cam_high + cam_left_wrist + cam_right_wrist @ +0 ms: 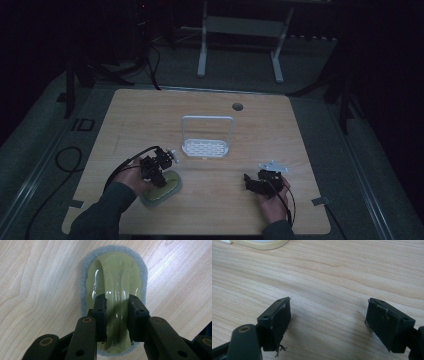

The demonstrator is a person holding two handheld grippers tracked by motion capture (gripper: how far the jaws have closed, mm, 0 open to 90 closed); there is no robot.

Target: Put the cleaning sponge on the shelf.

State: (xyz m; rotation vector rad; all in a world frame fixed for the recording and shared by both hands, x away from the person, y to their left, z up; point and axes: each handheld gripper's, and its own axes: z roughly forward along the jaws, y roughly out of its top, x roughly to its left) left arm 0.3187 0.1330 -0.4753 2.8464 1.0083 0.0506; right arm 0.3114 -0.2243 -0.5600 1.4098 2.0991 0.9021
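A scrubbing pad (pixel 169 187) with a grey felt rim and a pale green arched plastic handle (pixel 115 272) lies flat near the table's front left. My left gripper (pixel 158 174) comes down onto it, and in the left gripper view the gripper (pixel 117 299) has its jaws pressed against both sides of the handle. My right gripper (pixel 249 181) sits at the front right, held low over bare wood. In the right gripper view the gripper (pixel 328 302) is open wide with nothing between its pads.
A white wire rack (pixel 206 148) with an upright hoop stands mid-table. The wooden table (pixel 260 130) has a cable hole (pixel 237 106) at the back. A pale rim (pixel 259 243) of some object shows beyond my right gripper. Cables trail on the floor at the left.
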